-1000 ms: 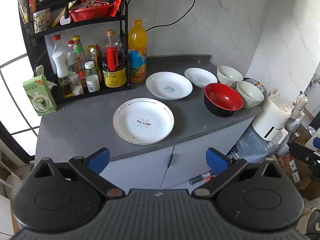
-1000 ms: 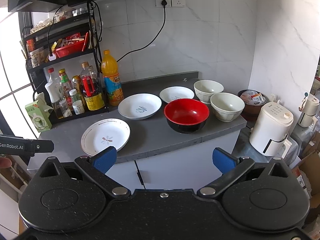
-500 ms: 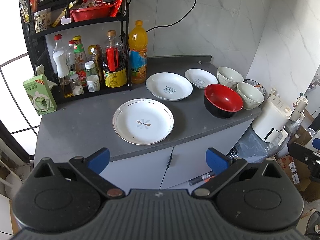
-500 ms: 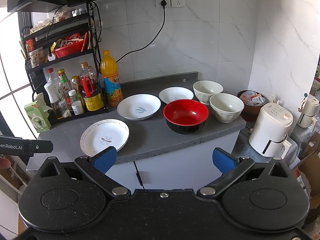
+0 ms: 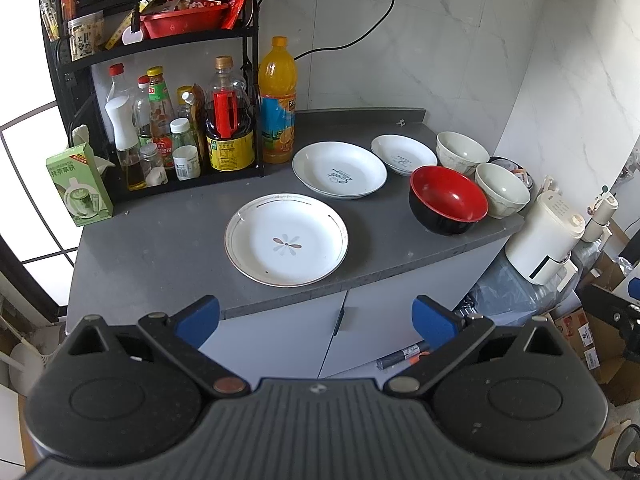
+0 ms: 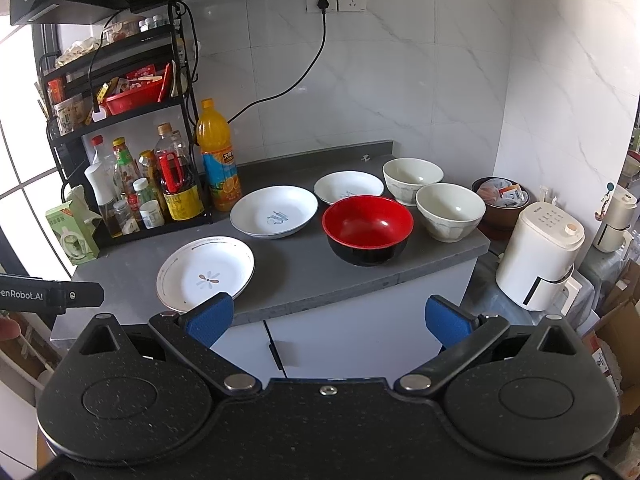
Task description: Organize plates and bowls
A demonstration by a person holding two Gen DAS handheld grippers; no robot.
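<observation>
Nothing stacked yet: three plates (image 5: 286, 239) and three bowls (image 6: 367, 229) lie singly across the desk (image 5: 160, 248), from front edge toward back right corner, while left gripper (image 5: 316, 318) and right gripper (image 6: 327, 320) hang short of it, jaws wide, empty.

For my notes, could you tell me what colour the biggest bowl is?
Red inside, black outside; right wrist view shows it best.
</observation>
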